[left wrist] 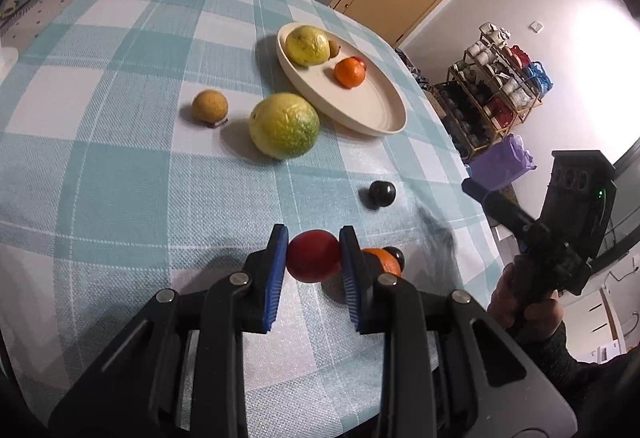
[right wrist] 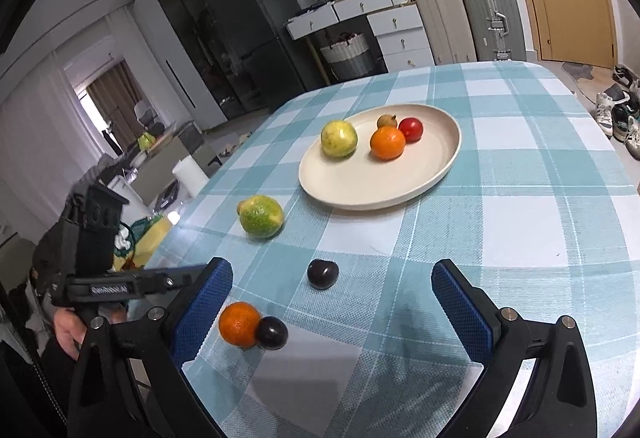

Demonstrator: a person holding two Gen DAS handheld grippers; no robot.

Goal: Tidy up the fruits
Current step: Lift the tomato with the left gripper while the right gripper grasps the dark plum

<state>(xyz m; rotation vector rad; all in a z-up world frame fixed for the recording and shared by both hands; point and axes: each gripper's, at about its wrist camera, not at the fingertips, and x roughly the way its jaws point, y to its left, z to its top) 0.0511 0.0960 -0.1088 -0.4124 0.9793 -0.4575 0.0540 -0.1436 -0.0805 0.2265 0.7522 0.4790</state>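
My left gripper [left wrist: 314, 252] is shut on a red round fruit [left wrist: 314, 256], its blue pads pressing both sides. Just behind its right finger lie an orange [left wrist: 382, 260] and a dark plum [left wrist: 399, 256]. A second dark plum [left wrist: 382, 194] lies farther ahead. In the right wrist view my right gripper [right wrist: 332, 302] stands open over the checked cloth, with that plum [right wrist: 323, 273] ahead between its fingers. The orange [right wrist: 239, 323] and the plum touching it [right wrist: 271, 332] sit by its left finger. The cream plate [right wrist: 372, 198] holds a yellow-green fruit [right wrist: 339, 138], an orange, a red fruit and a small brown one.
A large green-yellow fruit [left wrist: 284, 125] and a brown round fruit [left wrist: 210, 106] lie on the cloth near the plate [left wrist: 372, 114]. The table edge [left wrist: 452, 142] drops off at the right, with a shoe rack [left wrist: 492, 98] beyond. Suitcases [right wrist: 488, 18] and drawers stand behind the table.
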